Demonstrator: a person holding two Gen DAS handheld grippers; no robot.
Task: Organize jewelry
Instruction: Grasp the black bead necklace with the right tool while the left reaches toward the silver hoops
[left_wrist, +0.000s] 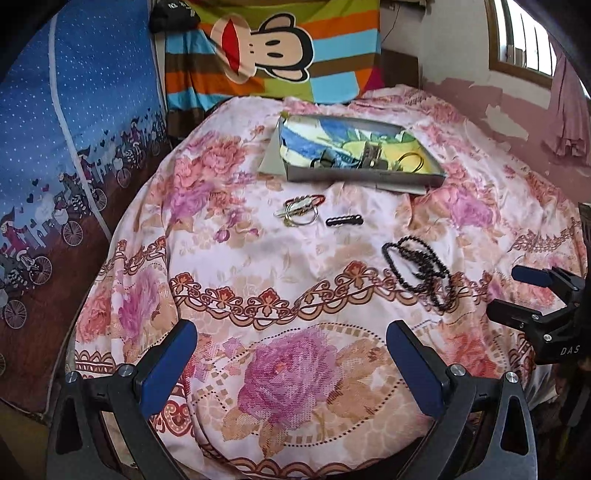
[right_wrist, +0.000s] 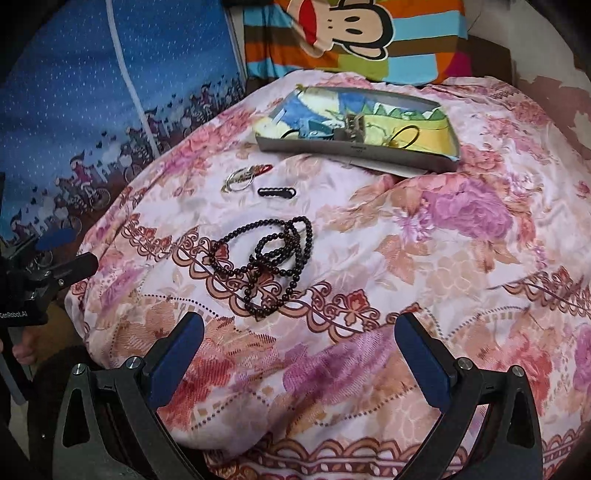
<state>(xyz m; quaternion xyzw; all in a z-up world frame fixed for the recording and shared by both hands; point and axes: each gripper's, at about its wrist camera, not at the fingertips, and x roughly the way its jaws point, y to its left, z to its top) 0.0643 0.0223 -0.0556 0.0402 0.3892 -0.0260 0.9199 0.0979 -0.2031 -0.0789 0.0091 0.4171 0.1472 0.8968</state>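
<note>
Tongs first: the left gripper (left_wrist: 291, 354) fills the bottom of its own view with both blue-padded fingers (left_wrist: 168, 363) spread wide, nothing between them but the floral quilt (left_wrist: 258, 266) below. The right gripper (right_wrist: 299, 349) stands just as wide at the bottom of its view, holding nothing, its pads apart from the cloth's jewelry.

Black bead necklace (right_wrist: 266, 262) lies in loose coils at the centre of the right view, just above the right gripper's fingertips and not touching them; in the left view it sits at centre right. Higher up, a small black bar-shaped piece (left_wrist: 344, 220) lies near mid-frame, and just left of it a cluster of silver rings with a red band (left_wrist: 301, 210). A shallow grey box (left_wrist: 364, 176) rests in the upper middle on the quilt, lined with blue and yellow cloth and holding a few small pieces, including a dark ring (left_wrist: 412, 162). A striped cartoon-monkey pillow (left_wrist: 273, 44) stands behind it.
</note>
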